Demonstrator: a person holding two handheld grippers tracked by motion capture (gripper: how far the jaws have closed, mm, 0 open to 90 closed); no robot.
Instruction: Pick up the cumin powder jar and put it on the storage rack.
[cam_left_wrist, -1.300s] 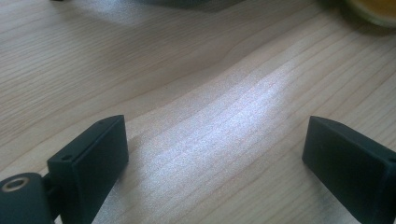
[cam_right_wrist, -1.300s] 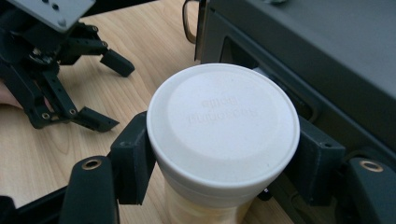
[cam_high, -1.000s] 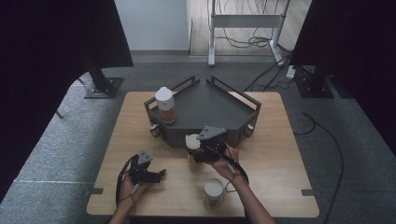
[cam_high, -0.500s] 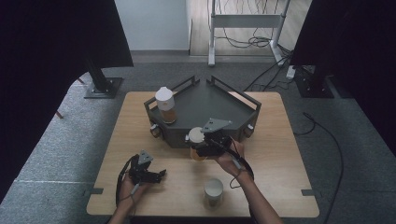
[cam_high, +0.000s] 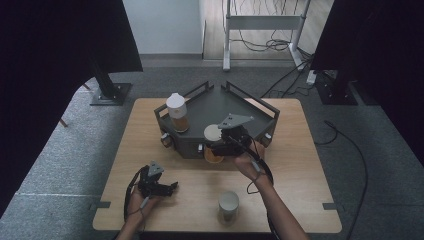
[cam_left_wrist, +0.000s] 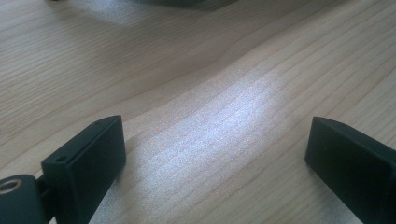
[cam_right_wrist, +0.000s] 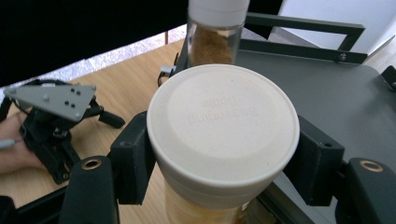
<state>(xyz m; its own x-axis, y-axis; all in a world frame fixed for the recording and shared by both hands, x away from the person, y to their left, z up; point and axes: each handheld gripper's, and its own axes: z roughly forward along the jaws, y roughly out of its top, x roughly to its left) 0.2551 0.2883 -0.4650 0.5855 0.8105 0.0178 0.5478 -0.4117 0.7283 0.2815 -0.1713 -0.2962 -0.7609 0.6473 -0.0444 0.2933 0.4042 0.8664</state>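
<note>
a white-lidded jar (cam_right_wrist: 223, 140) of yellow-brown powder is pinched by the right tongs (cam_high: 220, 148) just below its lid and held at the front edge of the dark tray (cam_high: 250, 107). the left tongs (cam_high: 170, 188) are rested on the wooden table (cam_high: 300, 165), spread wide with nothing between the jaws, which have just been opening.

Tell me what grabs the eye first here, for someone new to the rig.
The right gripper is shut on a white-lidded jar of tan powder, held at the front edge of the dark tray mid-table. A second jar stands on the tray's back left, and a third jar stands on the table near the person. The left gripper rests open on the wood, nothing between its jaws.
</note>
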